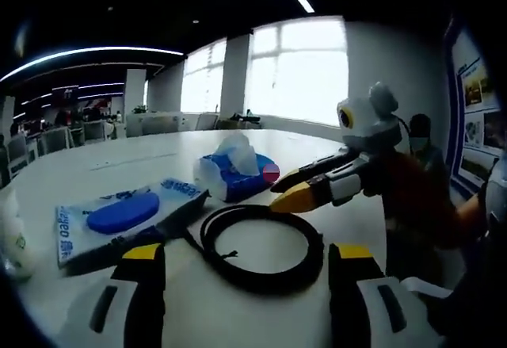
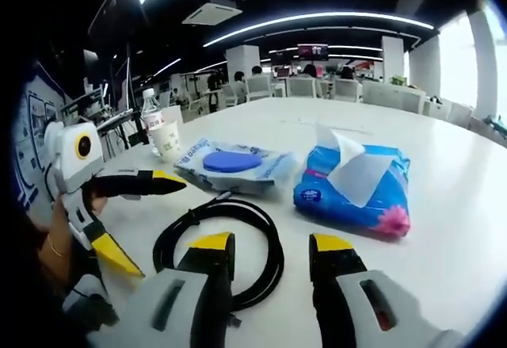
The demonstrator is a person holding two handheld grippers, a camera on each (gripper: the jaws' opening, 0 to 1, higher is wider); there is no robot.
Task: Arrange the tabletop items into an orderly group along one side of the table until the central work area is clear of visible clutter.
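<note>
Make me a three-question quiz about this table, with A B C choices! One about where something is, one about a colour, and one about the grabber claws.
1. Where does the black cable coil lie?
A. In front of the wet wipes pack
B. On the tissue pack
C. In the paper cup

2. What colour is the wipes pack's lid?
A. Red
B. Blue
C. Green

3. How is the left gripper?
A. Shut on the cable
B. Holding the cup
C. Open, holding nothing

Answers: 1 A, the coil is nearer the camera than the pack. 2 B, the oval lid is blue. 3 C, its yellow-tipped jaws are spread apart.

Bright windows [image 1: 297,70], office chairs [image 2: 317,86] and ceiling light strips [image 2: 317,19] surround.
</note>
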